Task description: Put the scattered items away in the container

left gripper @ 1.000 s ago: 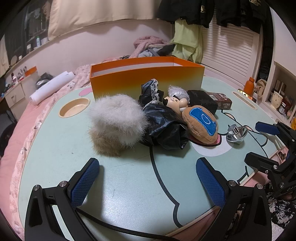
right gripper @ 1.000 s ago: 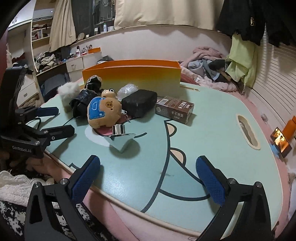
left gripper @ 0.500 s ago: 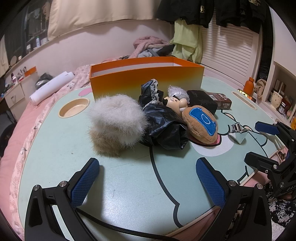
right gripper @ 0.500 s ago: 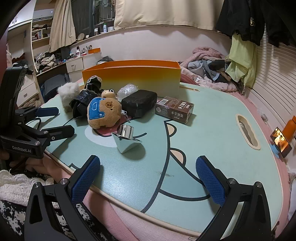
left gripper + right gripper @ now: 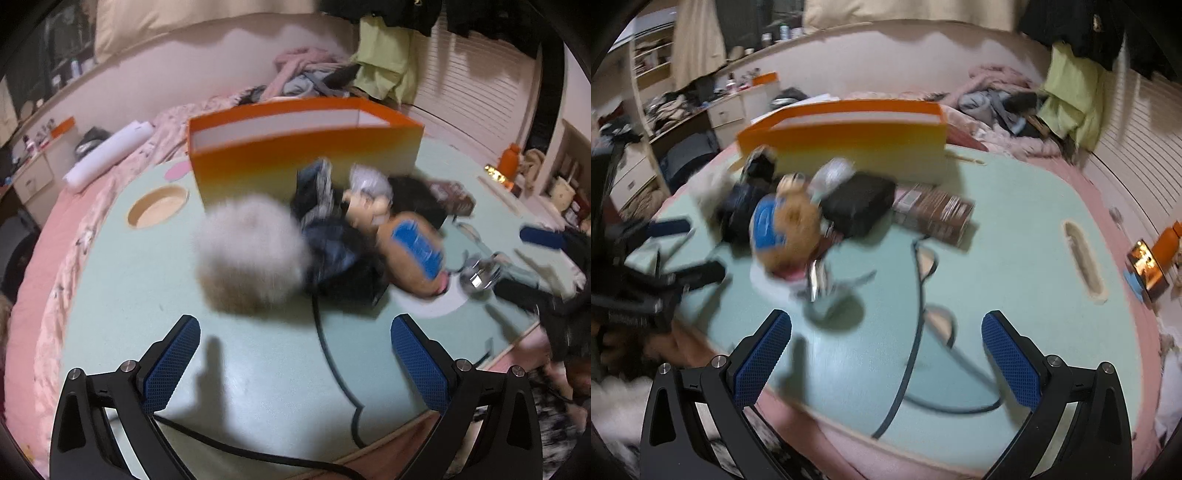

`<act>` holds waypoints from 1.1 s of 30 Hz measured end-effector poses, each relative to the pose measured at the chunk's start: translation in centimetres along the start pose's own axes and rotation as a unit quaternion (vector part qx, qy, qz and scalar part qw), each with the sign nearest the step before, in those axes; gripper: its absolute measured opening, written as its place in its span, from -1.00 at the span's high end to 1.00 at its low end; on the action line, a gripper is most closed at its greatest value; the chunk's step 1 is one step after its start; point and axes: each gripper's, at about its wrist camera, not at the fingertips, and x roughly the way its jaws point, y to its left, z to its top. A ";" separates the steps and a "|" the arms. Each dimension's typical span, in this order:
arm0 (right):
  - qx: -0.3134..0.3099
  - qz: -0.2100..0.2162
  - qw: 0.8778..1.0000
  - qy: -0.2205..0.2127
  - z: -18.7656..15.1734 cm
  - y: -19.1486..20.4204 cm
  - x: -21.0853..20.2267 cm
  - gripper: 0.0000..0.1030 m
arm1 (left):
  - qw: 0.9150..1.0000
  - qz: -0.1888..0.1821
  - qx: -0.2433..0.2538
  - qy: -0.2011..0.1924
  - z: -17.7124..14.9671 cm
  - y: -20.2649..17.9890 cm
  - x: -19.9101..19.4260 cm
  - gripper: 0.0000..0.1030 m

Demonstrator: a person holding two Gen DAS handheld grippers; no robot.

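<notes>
Clearly, both pictures were blurred. The left hand-held gripper (image 5: 295,363) was held wide apart with nothing in it, low in the frame. The right hand-held gripper (image 5: 886,363) was held apart and empty too. An orange box (image 5: 303,155) was seen on the tabletop (image 5: 258,369) near the top middle. A fluffy white ball (image 5: 251,254), a brown bear toy (image 5: 786,229) and a shiny metal piece (image 5: 820,284) were piled just below it, outside the box.

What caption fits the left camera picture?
Open left gripper faces a fluffy white toy before the orange box.
</notes>
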 end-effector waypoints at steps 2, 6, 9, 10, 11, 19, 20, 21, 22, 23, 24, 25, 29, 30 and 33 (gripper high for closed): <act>0.000 -0.023 1.000 0.002 2.8 -0.2 -0.9 -0.99 | 1.000 -0.010 0.002 -0.005 2.6 0.3 -1.4 -1.00; -0.009 -0.044 0.996 0.075 9.4 -0.4 -0.2 -0.99 | 1.000 -0.015 -0.019 -0.005 8.6 1.1 -3.2 -1.00; -0.020 -0.012 0.994 0.111 13.8 0.1 1.9 -0.99 | 0.999 -0.019 -0.025 0.034 12.1 1.6 -1.4 -1.00; -0.021 -0.009 0.992 0.124 14.8 0.3 3.0 -0.99 | 0.998 -0.008 -0.033 0.050 12.9 2.0 -0.2 -1.00; -0.018 -0.016 0.990 0.138 15.5 0.4 4.1 -0.99 | 0.997 -0.002 -0.041 0.061 13.0 2.4 0.5 -1.00; -0.016 -0.034 0.986 0.164 15.4 0.8 7.7 -0.99 | 0.992 -0.018 -0.083 0.093 10.8 3.9 3.1 -1.00; -0.020 -0.036 0.986 0.163 15.2 0.9 7.5 -0.99 | 0.992 -0.017 -0.082 0.093 10.6 3.9 3.2 -1.00; -0.023 -0.036 0.986 0.161 15.1 0.9 7.3 -0.99 | 0.992 -0.019 -0.082 0.093 10.5 4.0 3.1 -1.00; -0.022 -0.037 0.986 0.159 15.1 0.9 7.2 -0.99 | 0.992 -0.023 -0.085 0.091 10.4 4.0 3.1 -1.00; -0.022 -0.039 0.987 0.156 15.0 0.9 6.9 -0.99 | 0.992 -0.024 -0.087 0.090 10.3 4.2 2.9 -1.00; -0.022 -0.042 0.987 0.152 15.0 0.9 6.8 -0.99 | 0.992 -0.026 -0.088 0.088 10.2 4.3 2.8 -1.00; -0.023 -0.043 0.987 0.150 14.9 1.0 6.6 -0.99 | 0.992 -0.027 -0.090 0.086 10.1 4.4 2.7 -1.00; -0.013 -0.024 0.992 0.122 14.5 0.8 5.1 -0.99 | 0.994 -0.033 -0.090 0.056 9.3 5.2 0.8 -1.00; -0.009 -0.007 0.994 0.106 14.1 0.7 4.3 -0.99 | 0.995 -0.030 -0.087 0.043 8.8 5.4 0.2 -1.00; 0.029 0.034 0.999 0.023 11.3 -0.3 1.0 -0.99 | 0.996 -0.011 -0.086 -0.004 6.5 6.2 -1.2 -0.93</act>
